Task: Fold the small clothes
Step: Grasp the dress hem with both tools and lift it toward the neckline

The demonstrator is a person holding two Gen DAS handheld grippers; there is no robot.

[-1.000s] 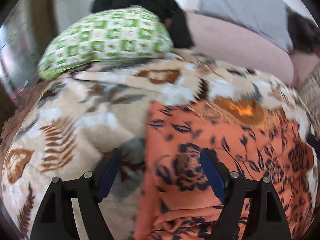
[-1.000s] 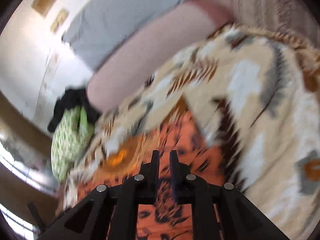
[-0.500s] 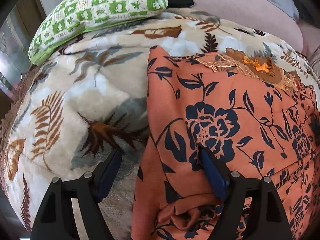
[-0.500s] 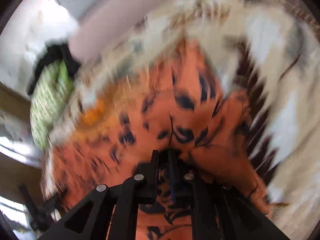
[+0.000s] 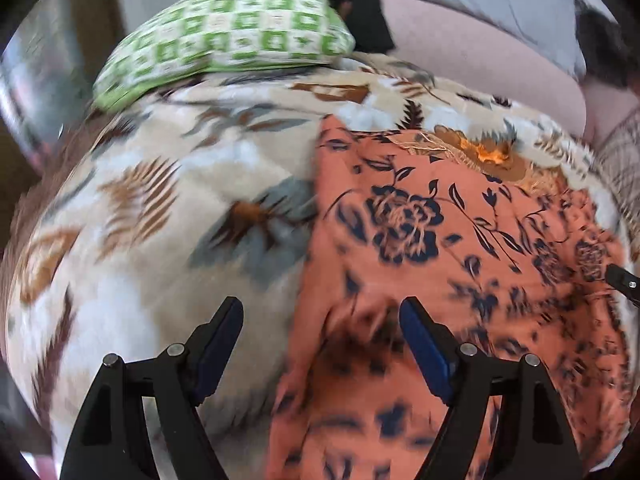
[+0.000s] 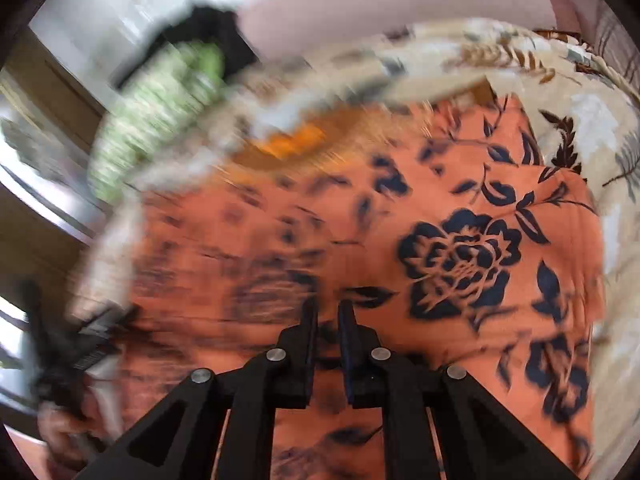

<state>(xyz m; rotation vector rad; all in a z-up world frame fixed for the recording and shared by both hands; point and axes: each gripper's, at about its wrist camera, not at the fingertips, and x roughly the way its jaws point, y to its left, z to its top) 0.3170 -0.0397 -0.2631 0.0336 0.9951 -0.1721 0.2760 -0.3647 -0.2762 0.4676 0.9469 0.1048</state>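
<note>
An orange garment with dark blue flowers lies spread on a beige leaf-patterned blanket. My left gripper is open and hovers over the garment's left edge, one finger above the blanket and the other above the cloth. My right gripper is shut, low over the garment near its front. The gap between its fingers is dark, so I cannot tell whether cloth is pinched there. A black part of the right gripper shows at the right edge of the left wrist view.
A green and white checked pillow lies at the far left end of the bed, with dark clothing behind it. A pink bolster runs along the back. The blanket drops away at the left. Both views are blurred.
The right gripper has swung and rolled across the garment, which now fills its view. The left gripper stays open at the garment's left edge, and its view has drawn back since half a second ago.
</note>
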